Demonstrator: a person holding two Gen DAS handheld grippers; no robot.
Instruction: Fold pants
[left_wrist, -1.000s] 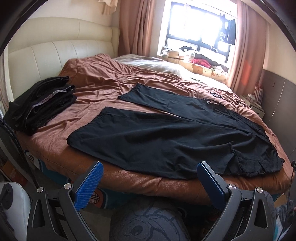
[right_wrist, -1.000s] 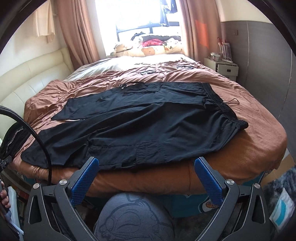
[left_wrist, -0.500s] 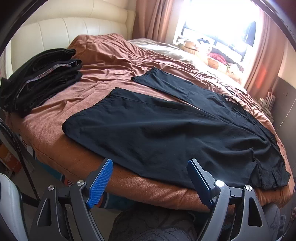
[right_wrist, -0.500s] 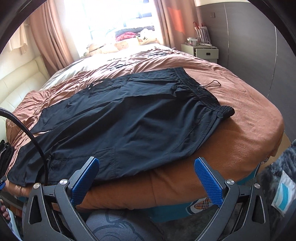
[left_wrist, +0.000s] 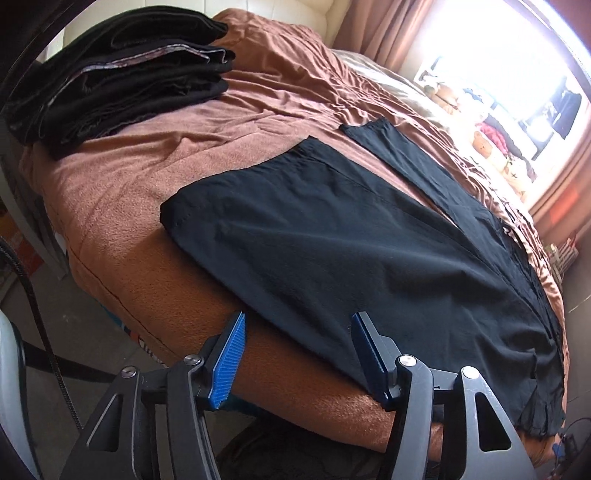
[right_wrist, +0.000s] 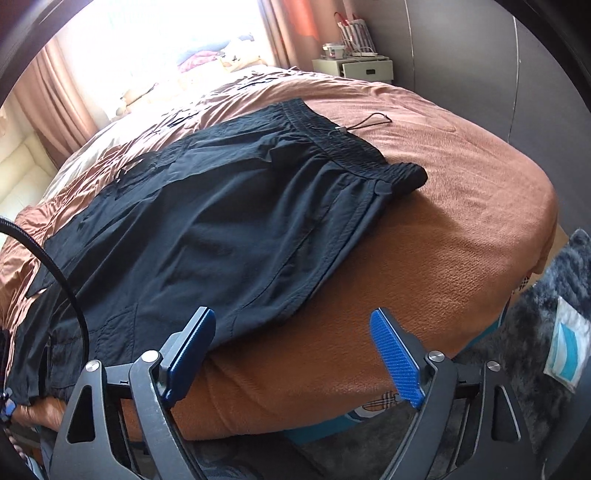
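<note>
Both jaws spread, your left hand-held gripper (left_wrist: 297, 356) and right hand-held gripper (right_wrist: 291, 354) hold nothing. The black lightweight fabric pants (left_wrist: 351, 258) lie flat on the brown-covered bed (left_wrist: 122, 177), near hem at 12 o'clock. Pinching bedcover with fabric would drag both.

Strong daylight comes in through the window (left_wrist: 524, 92), which is burnt out to white in both views, and the glare washes out the things on the sill. The far part of the brown bedspread (left_wrist: 155, 158) is bright, while its near side falling over the bed edge lies in shadow. The black pants (left_wrist: 351, 258) show few details in the left view. The fisheye lens bends straight lines, and the corners are dark. Focus is fairly sharp.
</note>
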